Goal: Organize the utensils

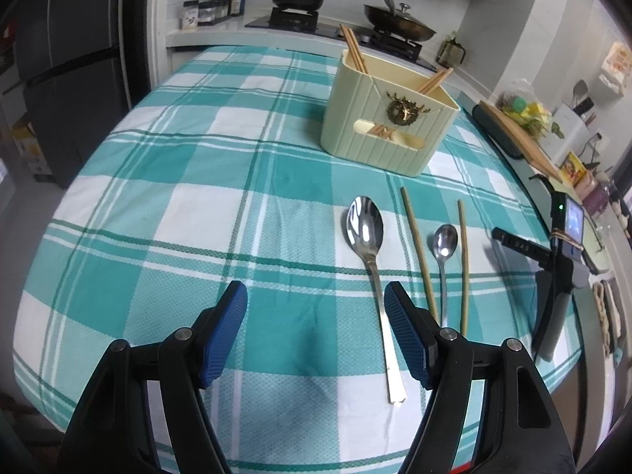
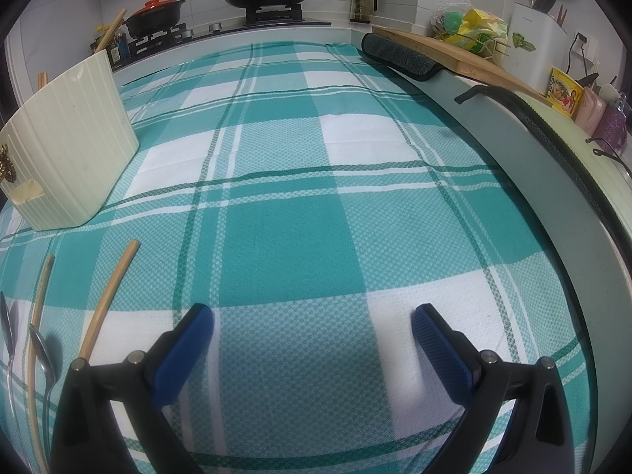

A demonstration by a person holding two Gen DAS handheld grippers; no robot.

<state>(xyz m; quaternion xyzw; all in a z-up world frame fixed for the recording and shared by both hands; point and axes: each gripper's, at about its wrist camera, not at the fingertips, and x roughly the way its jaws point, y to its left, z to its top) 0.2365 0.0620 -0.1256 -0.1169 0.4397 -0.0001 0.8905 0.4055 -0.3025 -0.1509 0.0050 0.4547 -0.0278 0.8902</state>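
I hold the left gripper wide and empty, near the large spoon, chopsticks and small spoon laid parallel for single picks. The right gripper waits wide, empty. The utensil holder stands far, open-topped for drops.

A: Right gripper?
B: Jaws wide apart, nothing between, over the checked cloth.
A: Left edge?
B: Holder upper left; chopsticks, spoon lower left.
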